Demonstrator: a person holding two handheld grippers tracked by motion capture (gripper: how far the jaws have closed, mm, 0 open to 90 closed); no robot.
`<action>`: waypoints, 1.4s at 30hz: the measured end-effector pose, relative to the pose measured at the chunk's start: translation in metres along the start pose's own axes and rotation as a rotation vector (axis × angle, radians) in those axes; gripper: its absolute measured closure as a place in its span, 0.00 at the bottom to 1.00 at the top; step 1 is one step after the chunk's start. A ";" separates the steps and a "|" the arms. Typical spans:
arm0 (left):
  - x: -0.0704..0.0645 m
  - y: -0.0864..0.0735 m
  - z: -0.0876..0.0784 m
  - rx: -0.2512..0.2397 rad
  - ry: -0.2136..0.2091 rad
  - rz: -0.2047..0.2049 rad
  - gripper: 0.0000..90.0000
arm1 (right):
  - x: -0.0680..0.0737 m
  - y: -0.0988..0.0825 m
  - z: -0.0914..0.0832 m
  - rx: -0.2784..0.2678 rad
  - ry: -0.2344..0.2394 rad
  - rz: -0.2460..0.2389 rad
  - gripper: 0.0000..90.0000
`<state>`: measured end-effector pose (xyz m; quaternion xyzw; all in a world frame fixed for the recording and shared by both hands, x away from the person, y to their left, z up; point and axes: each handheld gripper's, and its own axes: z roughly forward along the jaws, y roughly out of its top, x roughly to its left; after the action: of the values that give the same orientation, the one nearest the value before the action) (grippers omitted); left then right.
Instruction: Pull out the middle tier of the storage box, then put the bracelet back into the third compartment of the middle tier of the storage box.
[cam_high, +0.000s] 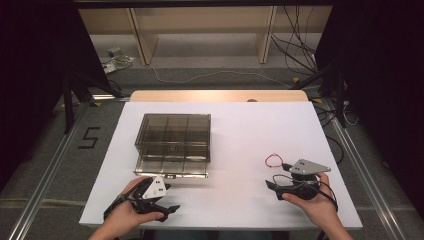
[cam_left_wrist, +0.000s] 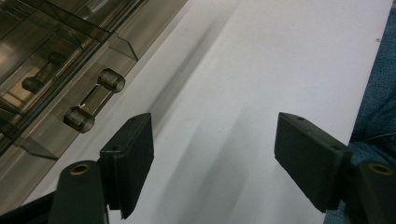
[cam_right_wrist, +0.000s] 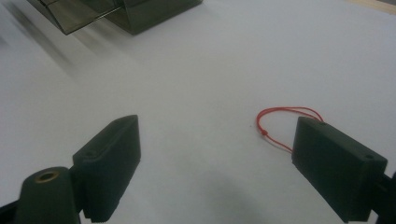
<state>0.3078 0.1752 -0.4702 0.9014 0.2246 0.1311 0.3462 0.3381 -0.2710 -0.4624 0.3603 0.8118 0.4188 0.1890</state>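
A smoky see-through organiser box (cam_high: 173, 135) with several compartments stands left of the table's middle. Its lower drawer (cam_high: 172, 167) is drawn out slightly toward me. The drawer's bar handle (cam_left_wrist: 93, 100) lies just left of my left gripper's jaws. My left gripper (cam_high: 170, 198) rests near the front edge, open, with bare table between its pads (cam_left_wrist: 212, 144). A thin red string loop (cam_high: 273, 160) lies on the table at the right. My right gripper (cam_high: 273, 190) sits just in front of it, open. In the right gripper view, the red string (cam_right_wrist: 280, 122) lies beside the right jaw, not between the pads.
The table is covered by a white sheet (cam_high: 240, 130), with a wooden edge (cam_high: 220, 95) at the back. The box's corner (cam_right_wrist: 140, 14) is at the top left of the right gripper view. Cables and wooden shelf legs are on the floor behind the table.
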 end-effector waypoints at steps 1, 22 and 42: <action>0.000 0.000 0.000 0.001 0.002 0.001 0.32 | 0.000 0.000 -0.001 -0.002 -0.001 0.002 0.18; 0.000 -0.001 -0.001 -0.001 -0.018 0.013 0.32 | -0.003 0.003 0.009 0.020 -0.024 0.025 0.18; 0.001 0.000 0.001 0.017 -0.004 0.009 0.32 | -0.028 0.002 0.009 0.052 -0.107 0.062 0.26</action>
<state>0.3087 0.1752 -0.4711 0.9056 0.2210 0.1291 0.3381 0.3632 -0.2865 -0.4658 0.4118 0.7997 0.3834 0.2095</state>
